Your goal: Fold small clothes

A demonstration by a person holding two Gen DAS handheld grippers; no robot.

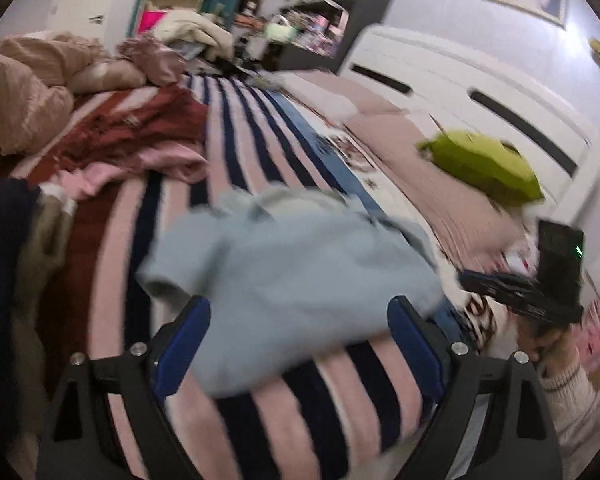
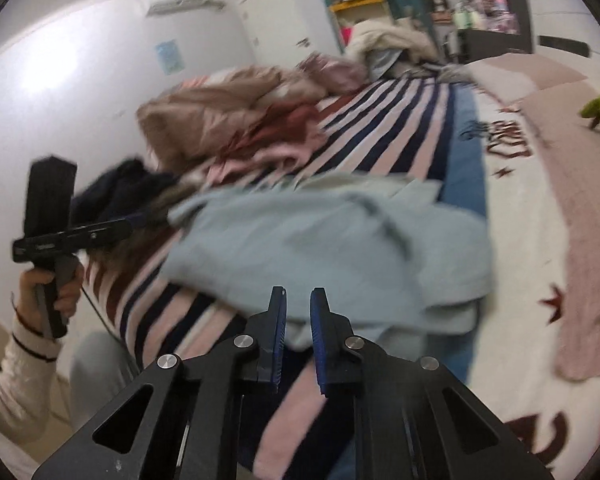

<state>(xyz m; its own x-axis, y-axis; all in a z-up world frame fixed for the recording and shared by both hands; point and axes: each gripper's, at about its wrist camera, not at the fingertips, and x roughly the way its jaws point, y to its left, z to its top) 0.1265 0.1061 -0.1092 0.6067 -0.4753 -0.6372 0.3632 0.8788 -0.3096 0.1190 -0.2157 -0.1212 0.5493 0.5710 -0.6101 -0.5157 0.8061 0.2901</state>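
A small light blue garment (image 1: pixel 284 276) lies crumpled on the striped blanket (image 1: pixel 236 148) of a bed; it also shows in the right wrist view (image 2: pixel 332 240). My left gripper (image 1: pixel 300 312) is open, its blue-padded fingers wide apart at the garment's near edge, holding nothing. My right gripper (image 2: pixel 299 300) has its fingers close together with a narrow gap, at the garment's near hem; the frames do not show whether cloth is pinched. Each gripper also shows in the other's view: the right one (image 1: pixel 540 284) and the left one (image 2: pixel 60 232). Both frames are motion-blurred.
A pile of pink, dark red and beige clothes (image 1: pixel 112 132) lies at the back left of the bed. A dark navy garment (image 2: pixel 124 188) sits near the left gripper. A lime green cushion (image 1: pixel 484 168) rests by the white headboard (image 1: pixel 480 80). Shelves (image 1: pixel 320 8) stand behind.
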